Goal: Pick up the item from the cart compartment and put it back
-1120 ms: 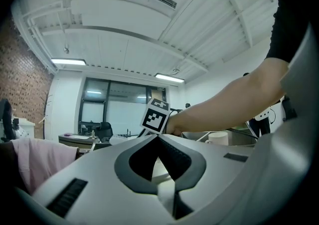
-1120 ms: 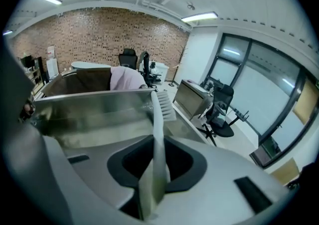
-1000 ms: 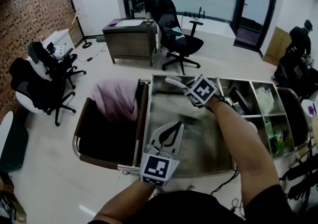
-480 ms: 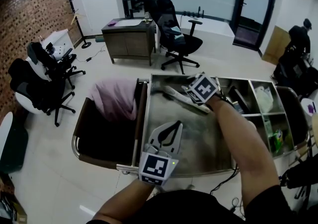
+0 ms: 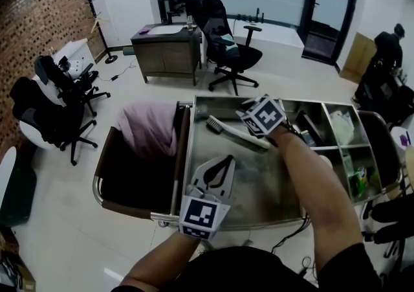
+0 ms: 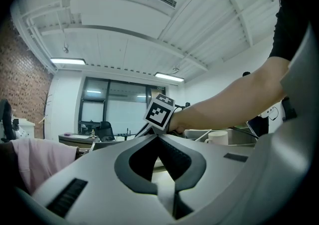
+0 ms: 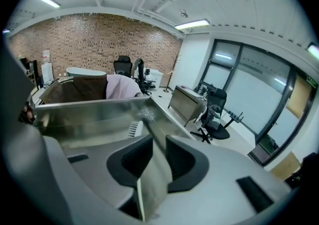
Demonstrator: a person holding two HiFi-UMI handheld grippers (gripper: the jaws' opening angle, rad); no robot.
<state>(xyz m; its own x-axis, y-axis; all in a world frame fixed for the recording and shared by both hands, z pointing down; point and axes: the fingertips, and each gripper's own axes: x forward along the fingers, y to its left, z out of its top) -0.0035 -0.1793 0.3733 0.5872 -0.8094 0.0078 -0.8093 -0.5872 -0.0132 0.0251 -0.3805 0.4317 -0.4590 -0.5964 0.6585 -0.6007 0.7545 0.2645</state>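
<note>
- Sitting lower than a second ago, the brush (image 5: 234,133) now slants over the cart tray (image 5: 272,193), bristle head toward the pink cloth (image 5: 152,125).
- The right gripper (image 7: 157,141) has just been closing its fingers (image 7: 187,159), which clamp the handle.
- The left gripper (image 5: 217,177) hovers at the near rim, fingers (image 6: 134,161) together, empty.
- Side compartments (image 5: 336,155) lie right of the brush.

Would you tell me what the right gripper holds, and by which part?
The right gripper, whose jaws have just been closing, holds the brush by its handle, with the bristle head pointing away from it.
</note>
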